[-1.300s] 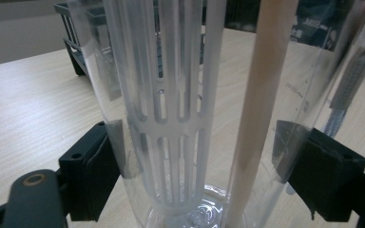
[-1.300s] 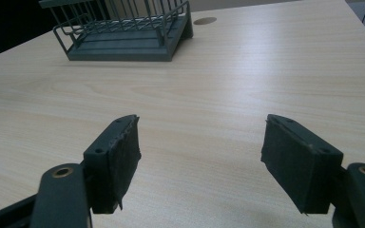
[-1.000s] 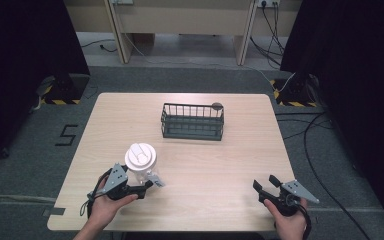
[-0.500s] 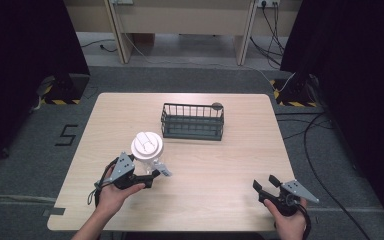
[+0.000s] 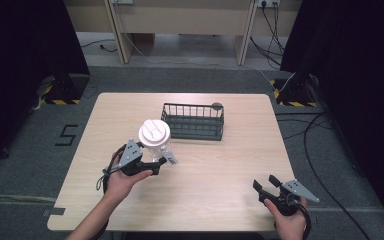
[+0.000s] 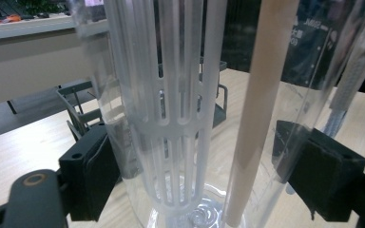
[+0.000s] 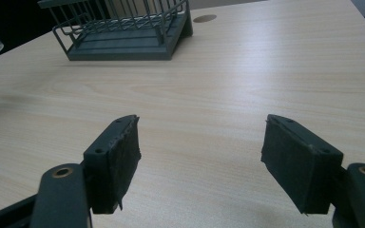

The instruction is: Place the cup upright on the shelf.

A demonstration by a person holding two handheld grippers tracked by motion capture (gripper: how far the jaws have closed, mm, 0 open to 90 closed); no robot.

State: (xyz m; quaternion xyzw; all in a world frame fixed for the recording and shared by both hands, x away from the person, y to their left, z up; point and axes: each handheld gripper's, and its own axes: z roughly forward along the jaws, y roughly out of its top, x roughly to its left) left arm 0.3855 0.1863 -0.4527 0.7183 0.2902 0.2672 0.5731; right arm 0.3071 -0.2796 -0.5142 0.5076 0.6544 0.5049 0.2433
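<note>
1. While the right gripper (image 5: pixel 269 187) idles at the near right corner of the desk (image 5: pixel 220 170), jaws spread wide with nothing between them, it has no part in the current step; bare wood ahead of it in the right gripper view (image 7: pixel 199 156).
2. Left gripper (image 5: pixel 152 162) is doing the work: jaws clamped on a clear plastic bottle (image 5: pixel 155 142) with a white lid (image 5: pixel 154 133), both pads pressed on the lower body from either side. In the left gripper view the pads (image 6: pixel 92 171) bite the transparent wall; a slotted white insert (image 6: pixel 171 118) and a pale straw (image 6: pixel 256 109) run down the inside.
3. Bottle sits left of desk centre, roughly upright, lid leaning slightly toward the camera. Looks lifted off the surface, but I can't confirm the gap from these views.
4. Step in hand, my read: transport phase, grip made and bottle in carry.
5. Likely target is the dark wire rack (image 5: pixel 193 121) further back, near the centre of the desk, just beyond and to the right of the bottle; appears empty.
6. Next move calls for: keep the clamp firm, since the smooth wall could slip, raise the base above the rack rail, move forward and right, lower upright, then release.
7. Small round grommet (image 5: pixel 216 105) behind the rack, not relevant.
</note>
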